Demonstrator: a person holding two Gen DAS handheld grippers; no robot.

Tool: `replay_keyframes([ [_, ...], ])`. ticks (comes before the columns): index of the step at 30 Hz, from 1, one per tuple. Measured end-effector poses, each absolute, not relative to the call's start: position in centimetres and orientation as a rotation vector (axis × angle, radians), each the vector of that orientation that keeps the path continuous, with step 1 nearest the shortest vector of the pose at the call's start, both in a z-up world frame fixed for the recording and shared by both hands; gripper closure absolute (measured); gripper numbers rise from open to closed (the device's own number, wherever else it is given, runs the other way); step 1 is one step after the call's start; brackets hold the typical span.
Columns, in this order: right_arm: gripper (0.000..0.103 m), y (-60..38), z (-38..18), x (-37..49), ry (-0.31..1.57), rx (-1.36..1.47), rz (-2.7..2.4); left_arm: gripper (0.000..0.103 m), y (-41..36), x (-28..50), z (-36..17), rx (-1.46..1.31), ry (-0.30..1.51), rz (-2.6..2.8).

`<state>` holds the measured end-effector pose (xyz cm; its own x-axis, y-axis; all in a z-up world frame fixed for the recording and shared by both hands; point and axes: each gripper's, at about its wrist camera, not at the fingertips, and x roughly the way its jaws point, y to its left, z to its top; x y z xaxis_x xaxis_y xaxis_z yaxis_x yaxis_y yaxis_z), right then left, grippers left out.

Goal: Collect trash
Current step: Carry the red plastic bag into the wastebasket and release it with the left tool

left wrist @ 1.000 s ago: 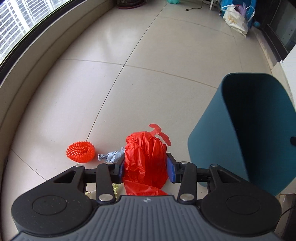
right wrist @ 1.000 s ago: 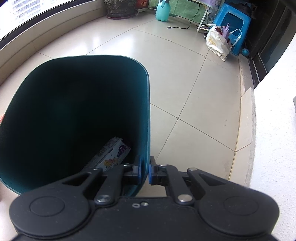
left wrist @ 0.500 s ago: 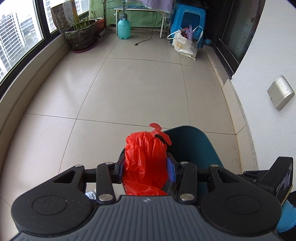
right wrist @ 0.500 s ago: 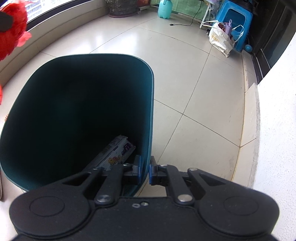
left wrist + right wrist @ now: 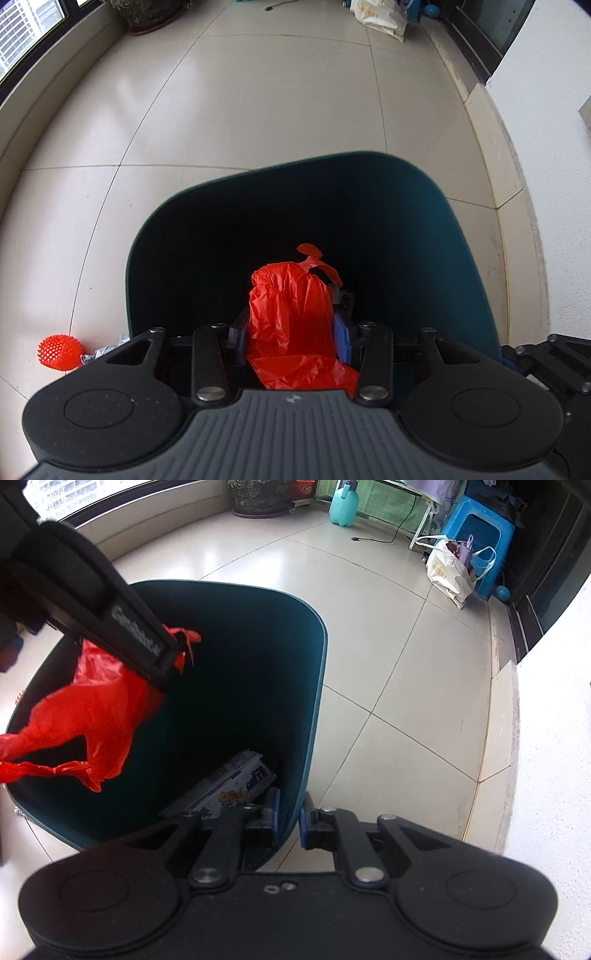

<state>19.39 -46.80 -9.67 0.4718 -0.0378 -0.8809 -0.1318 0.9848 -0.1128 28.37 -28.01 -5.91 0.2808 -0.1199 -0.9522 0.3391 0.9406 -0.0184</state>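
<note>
My left gripper is shut on a crumpled red plastic bag and holds it over the open mouth of the dark teal bin. In the right wrist view the bag hangs from the left gripper above the bin. My right gripper is shut on the bin's near rim, one finger inside and one outside. A printed carton lies at the bottom of the bin.
An orange spiky ball and a grey crumpled scrap lie on the tiled floor left of the bin. A white shopping bag, blue stool, teal sprayer and plant pot stand far back. A white wall runs along the right.
My left gripper has carried the red bag from the floor by the ball to above the bin's mouth and tilted down. My right gripper still holds the rim.
</note>
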Motion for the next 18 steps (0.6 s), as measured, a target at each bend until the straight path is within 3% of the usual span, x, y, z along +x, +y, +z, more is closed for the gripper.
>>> replay_keyframes([
  [14, 0.093, -47.1, -10.3, 19.3, 1.081, -0.167, 0.066, 0.059, -29.8, 28.5, -11.1, 0.235, 1.342, -0.336],
  [18, 0.093, -47.0, -10.3, 19.0, 1.08, -0.165, 0.07, 0.052, -29.7, 28.8, -11.0, 0.212, 1.351, -0.371],
])
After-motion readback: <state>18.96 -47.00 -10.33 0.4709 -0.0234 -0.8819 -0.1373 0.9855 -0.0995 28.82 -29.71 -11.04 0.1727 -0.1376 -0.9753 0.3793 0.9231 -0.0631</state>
